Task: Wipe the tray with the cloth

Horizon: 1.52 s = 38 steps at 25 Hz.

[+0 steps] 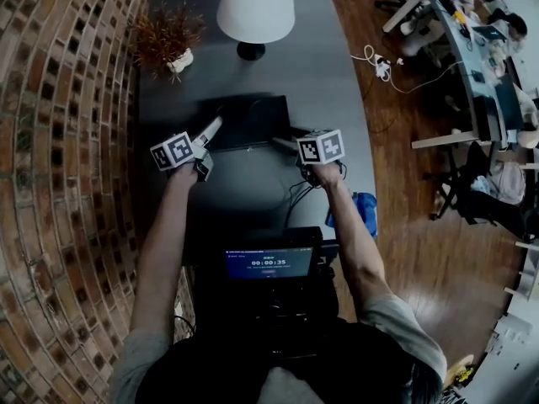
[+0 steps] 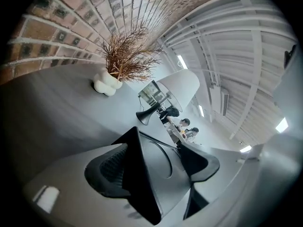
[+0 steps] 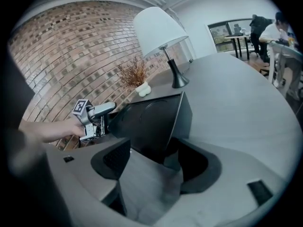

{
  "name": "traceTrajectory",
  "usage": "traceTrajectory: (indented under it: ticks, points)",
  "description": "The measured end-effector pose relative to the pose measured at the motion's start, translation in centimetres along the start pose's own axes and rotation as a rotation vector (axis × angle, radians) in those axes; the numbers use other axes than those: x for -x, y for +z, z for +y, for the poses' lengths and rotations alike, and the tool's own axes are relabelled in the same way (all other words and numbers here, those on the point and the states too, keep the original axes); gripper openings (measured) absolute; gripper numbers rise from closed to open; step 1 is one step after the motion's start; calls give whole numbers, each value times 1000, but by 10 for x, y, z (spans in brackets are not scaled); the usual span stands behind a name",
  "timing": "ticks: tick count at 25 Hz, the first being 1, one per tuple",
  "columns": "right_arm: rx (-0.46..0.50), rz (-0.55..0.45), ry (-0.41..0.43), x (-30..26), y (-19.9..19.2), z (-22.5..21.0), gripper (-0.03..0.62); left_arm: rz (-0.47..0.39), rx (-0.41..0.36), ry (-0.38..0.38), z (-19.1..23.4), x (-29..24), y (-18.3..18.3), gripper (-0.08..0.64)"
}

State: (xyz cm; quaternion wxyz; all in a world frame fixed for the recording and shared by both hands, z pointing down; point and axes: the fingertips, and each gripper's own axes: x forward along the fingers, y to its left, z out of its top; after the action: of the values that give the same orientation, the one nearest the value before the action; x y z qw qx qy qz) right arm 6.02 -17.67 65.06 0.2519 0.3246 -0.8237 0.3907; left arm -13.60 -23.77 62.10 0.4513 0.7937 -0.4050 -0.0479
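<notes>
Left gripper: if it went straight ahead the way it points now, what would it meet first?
The flat black tray: its near corner already lies between the left gripper's open jaws, so it would probably slide deeper in. Whether it touches yet is unclear.

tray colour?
Plain black. The tray shows best in the right gripper view.
</notes>
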Motion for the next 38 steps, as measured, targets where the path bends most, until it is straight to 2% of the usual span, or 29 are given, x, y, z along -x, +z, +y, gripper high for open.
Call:
traceTrajectory:
  ticks: [8,11,13,15,16,17,19,21,23,25,30,34,38]
  points:
    - [-47,-51,-36,-6,-2,-3,310,27,-43,-27,2,-1,-3,354]
    - [-100,-140,-60,10,4,-10,310,6,-64,-38,-5,17,-2,353]
    - [-90,-299,-41,45,21,1,310,-71,-48,-65,-19,46,3,351]
    - [-40,-486,-24,95,39,21,303,-168,-30,-119,-46,85,8,351]
    - [-17,-563,-26,122,45,32,237,-219,-17,-150,-59,106,9,351]
    - [2,-626,-31,146,50,41,233,-271,-1,-178,-71,126,11,351]
    - [31,-713,-48,185,54,54,231,-382,38,-224,-92,165,16,351]
    - [57,-758,-69,208,53,65,205,-481,73,-265,-107,199,20,351]
    - [77,-765,-82,217,47,75,204,-544,83,-292,-118,226,21,351]
    - [102,-751,-98,219,39,82,204,-563,57,-307,-129,242,21,347]
    - [162,-692,-131,208,23,94,191,-555,-45,-354,-159,252,31,345]
    - [210,-644,-141,201,12,104,184,-541,-63,-384,-180,248,30,341]
    - [225,-624,-140,199,0,109,184,-482,-93,-372,-191,239,17,333]
